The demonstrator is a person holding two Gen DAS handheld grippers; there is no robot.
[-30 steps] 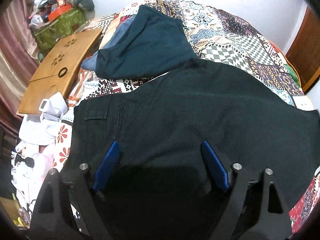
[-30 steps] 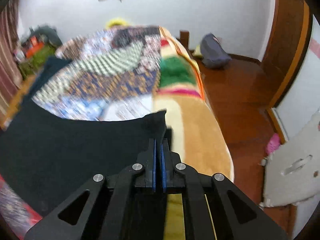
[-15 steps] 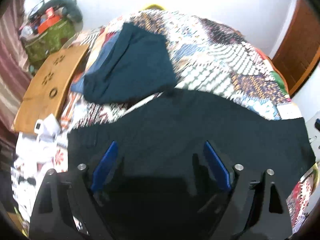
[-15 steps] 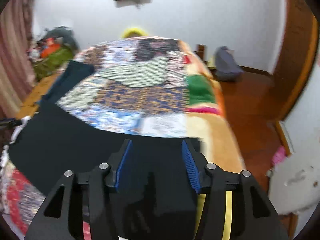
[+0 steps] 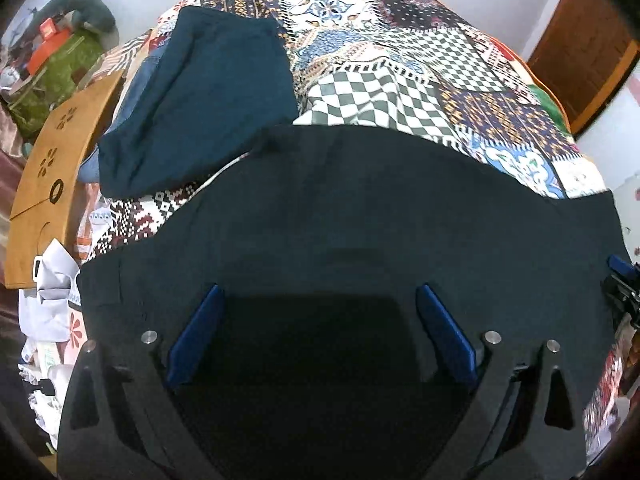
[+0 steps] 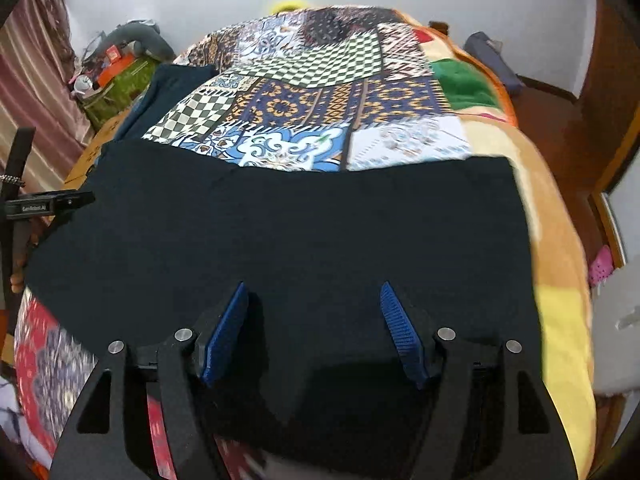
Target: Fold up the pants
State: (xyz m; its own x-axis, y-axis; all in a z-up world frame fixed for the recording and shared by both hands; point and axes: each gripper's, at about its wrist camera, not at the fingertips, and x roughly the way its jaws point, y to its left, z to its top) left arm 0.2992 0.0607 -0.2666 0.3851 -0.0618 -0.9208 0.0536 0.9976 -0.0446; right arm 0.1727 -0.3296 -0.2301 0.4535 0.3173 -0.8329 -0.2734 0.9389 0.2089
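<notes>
The black pants [image 5: 360, 216] lie spread flat across the near end of the bed [image 6: 320, 92]. Both hand-held grippers hang over them, the left hand-held gripper [image 5: 320, 332] and right hand-held gripper [image 6: 316, 332] spreading their jaws, grasping nothing.

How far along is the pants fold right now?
Done: the black pants lie flat across the patchwork bedspread, apparently doubled over. In hand: nothing; the left hand-held gripper and right hand-held gripper are opening, clear of the cloth. Left: folding the length into a compact stack.
</notes>
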